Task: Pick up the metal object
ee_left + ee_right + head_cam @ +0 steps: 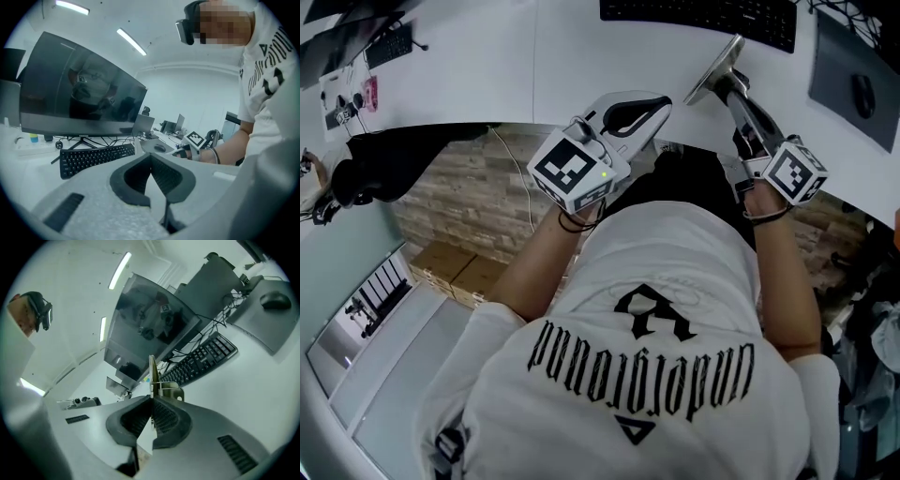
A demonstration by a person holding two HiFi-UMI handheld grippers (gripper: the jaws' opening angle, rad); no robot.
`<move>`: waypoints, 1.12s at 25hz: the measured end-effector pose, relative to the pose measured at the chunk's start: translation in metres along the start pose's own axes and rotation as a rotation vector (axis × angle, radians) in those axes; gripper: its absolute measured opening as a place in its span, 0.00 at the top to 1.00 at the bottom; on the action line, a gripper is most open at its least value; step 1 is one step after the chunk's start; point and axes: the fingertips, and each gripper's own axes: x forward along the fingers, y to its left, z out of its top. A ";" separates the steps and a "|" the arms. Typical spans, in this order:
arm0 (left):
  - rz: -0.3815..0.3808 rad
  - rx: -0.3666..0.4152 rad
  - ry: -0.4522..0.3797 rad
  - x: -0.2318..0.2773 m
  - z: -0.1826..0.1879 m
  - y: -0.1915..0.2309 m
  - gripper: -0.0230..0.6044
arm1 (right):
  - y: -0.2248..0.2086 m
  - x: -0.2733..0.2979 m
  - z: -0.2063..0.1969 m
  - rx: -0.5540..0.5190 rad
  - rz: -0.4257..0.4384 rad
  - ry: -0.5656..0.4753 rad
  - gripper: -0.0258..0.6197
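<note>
Grey metal shows edge-on between the jaws of the right hand-held gripper (151,401): the metal object (153,373), a thin flat plate with a small spring and a bent bracket on one side, is clamped between the ribbed pads and sticks out past their tips. From the head view, the same right hand-held gripper (733,86) reaches forward over the white desk (581,56), and the metal object (715,67) slants up and away from its tips towards the black keyboard (703,19). Whether the plate's far edge touches the desk I cannot tell.

The left hand-held gripper (151,157) has its jaws closed together with nothing between them. In the head view the left hand-held gripper (652,108) is held near the desk's edge, close in front of the person's white T-shirt (675,309), and it sits well to the left of the right one.

A dark monitor (150,324) stands behind the keyboard. Off to the right lies a grey mouse pad (839,56) with a black mouse (862,94) on it.
</note>
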 end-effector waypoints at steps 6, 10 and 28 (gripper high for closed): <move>0.025 0.048 -0.050 -0.022 0.024 -0.003 0.94 | 0.058 -0.016 0.030 -0.238 0.074 -0.037 0.94; 0.033 0.074 -0.072 -0.040 0.034 -0.008 0.94 | 0.096 -0.030 0.041 -0.358 0.107 -0.067 0.94; 0.060 0.304 -0.275 -0.112 0.151 -0.040 0.94 | 0.251 -0.102 0.115 -0.796 0.174 -0.283 0.94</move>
